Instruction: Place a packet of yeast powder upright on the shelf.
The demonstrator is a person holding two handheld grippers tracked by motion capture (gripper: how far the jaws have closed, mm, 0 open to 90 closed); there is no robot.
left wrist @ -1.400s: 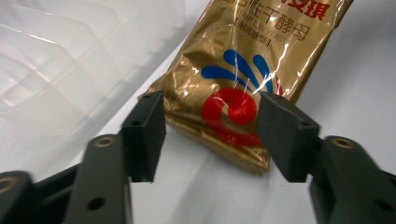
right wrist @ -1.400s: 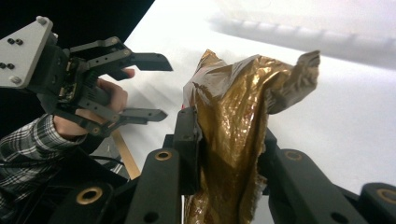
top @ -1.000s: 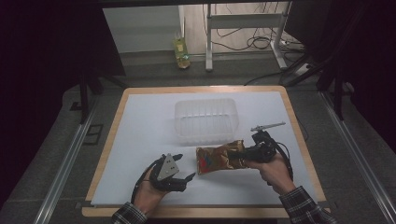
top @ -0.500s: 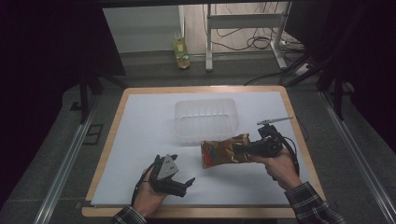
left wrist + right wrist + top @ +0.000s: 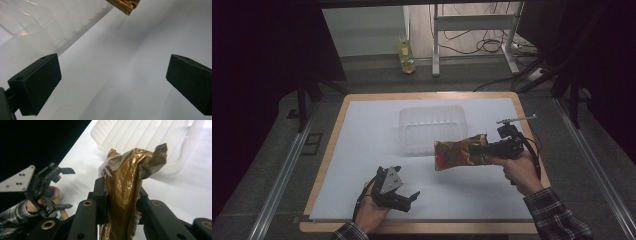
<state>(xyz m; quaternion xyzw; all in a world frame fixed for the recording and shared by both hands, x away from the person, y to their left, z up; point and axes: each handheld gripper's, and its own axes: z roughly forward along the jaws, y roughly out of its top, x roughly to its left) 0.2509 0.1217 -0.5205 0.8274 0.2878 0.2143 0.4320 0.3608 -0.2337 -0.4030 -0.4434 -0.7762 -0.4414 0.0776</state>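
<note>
Clamped tight on a crinkled gold foil snack bag (image 5: pixel 127 182), the jaws of your right gripper (image 5: pixel 492 149) pinch it across one end, with the foil bunched between the two black pads in the right gripper view. In the high view the bag (image 5: pixel 460 152) sticks out sideways from that gripper toward the middle of the table, lifted clear of the white mat (image 5: pixel 362 150), with a red patch showing on its near face. Its far end hangs just in front of the near wall of the clear plastic container (image 5: pixel 432 127); you cannot tell from above whether the two touch.

Your left gripper (image 5: pixel 404 197) sits low near the front edge of the mat, well apart from the bag, with its grey three-cornered plate (image 5: pixel 388 180) facing up. Its jaws stand wide apart with nothing between them: in the left gripper view the two black pads (image 5: pixel 37 85) frame bare white mat, the ribbed container (image 5: pixel 32 27) sits at upper left, and a corner of the gold bag (image 5: pixel 125 6) pokes in at the top edge.

From the right gripper view, your left hand (image 5: pixel 40 200) and its gripper (image 5: pixel 63 188) show off to the left, jaws spread, with a plaid sleeve (image 5: pixel 12 217) below.

The container rests upright on the mat's far half, roughly centred. Beyond the wooden table edge (image 5: pixel 427 95), a yellowish bottle (image 5: pixel 406 52) stands on the floor near a metal frame (image 5: pixel 472 30) and loose cables.
</note>
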